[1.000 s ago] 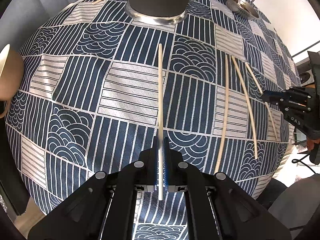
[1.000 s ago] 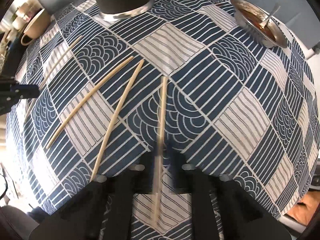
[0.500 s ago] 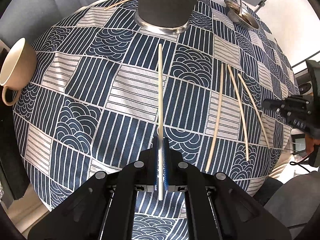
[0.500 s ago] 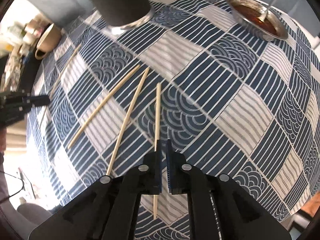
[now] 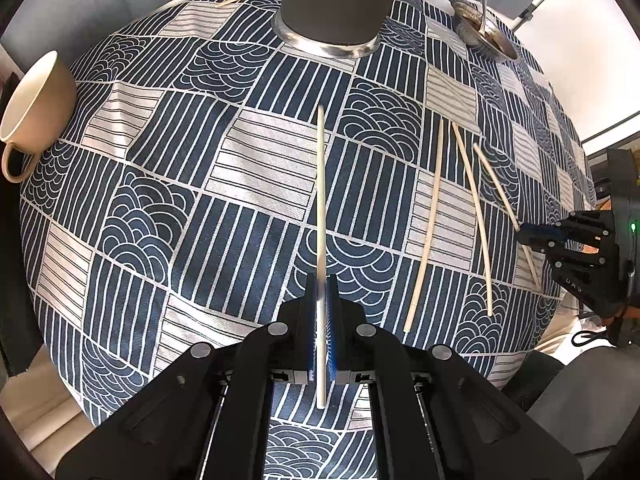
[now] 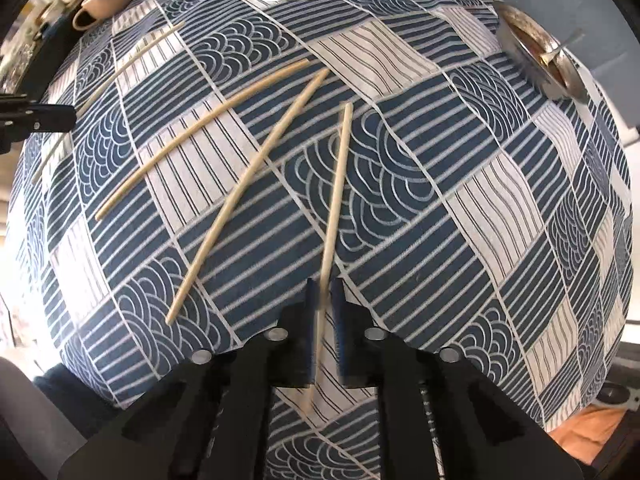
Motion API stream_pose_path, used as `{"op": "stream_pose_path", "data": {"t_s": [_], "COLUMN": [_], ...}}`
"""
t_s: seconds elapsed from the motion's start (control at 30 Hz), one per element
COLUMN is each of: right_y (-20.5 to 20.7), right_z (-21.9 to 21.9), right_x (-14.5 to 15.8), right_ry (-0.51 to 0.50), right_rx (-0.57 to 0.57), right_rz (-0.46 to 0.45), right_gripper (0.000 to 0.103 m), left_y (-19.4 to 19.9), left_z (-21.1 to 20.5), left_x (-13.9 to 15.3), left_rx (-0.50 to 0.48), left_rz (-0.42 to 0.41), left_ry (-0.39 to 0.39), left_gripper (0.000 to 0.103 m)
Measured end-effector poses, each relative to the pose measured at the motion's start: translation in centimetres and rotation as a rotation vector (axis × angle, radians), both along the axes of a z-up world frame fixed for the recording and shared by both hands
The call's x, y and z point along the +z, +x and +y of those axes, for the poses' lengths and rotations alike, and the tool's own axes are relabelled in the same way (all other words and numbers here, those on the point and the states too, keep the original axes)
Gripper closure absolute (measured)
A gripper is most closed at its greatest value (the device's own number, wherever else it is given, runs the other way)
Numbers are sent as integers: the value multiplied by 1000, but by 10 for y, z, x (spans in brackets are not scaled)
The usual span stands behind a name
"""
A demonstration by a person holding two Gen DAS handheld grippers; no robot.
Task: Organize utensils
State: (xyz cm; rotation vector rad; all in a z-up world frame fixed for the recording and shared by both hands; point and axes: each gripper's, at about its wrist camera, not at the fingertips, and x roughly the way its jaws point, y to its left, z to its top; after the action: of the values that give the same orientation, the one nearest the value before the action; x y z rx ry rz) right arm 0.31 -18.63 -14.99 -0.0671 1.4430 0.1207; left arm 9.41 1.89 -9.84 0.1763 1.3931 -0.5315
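The left fingers (image 5: 310, 320) pinch one chopstick (image 5: 321, 216) near its end, aimed at the dark holder (image 5: 340, 4) at 12 o'clock. The right fingers (image 6: 342, 328) stand slightly apart around another chopstick (image 6: 334, 216), not yet gripping; it could slip or roll. Two more chopsticks (image 6: 248, 184) lie on the table (image 6: 500, 220).

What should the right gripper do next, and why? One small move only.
Probably close the right gripper on the loose chopstick. Its jaws straddle that stick with a small gap showing, and the stick seems to lie on the tablecloth. The left gripper is shut on the held chopstick.
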Motion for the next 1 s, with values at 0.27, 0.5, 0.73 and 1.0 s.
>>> {"op": "stream_pose_path", "data": {"t_s": [0.27,0.5,0.73,1.0], "right_y": [-17,-15,19,54], "right_z": [-75,-100,-97,-72], "right_x": [9,44,68,77], "right_ry": [280,461,576,649], "right_rx": [-228,-236,-167,-89], "right_rz": [49,-42,-102,-125], "right_gripper": [99,99,98,98], "left_y": [-1,-3,-11,-18], "left_z": [-1,-3,-1,6], "left_x": [3,20,42,77], "left_rx": [15,26,67,130], "left_rz": [1,-4,0,-48], "left_ry": [-1,-37,-117,-149], "left_gripper": [98,98,99,101]}}
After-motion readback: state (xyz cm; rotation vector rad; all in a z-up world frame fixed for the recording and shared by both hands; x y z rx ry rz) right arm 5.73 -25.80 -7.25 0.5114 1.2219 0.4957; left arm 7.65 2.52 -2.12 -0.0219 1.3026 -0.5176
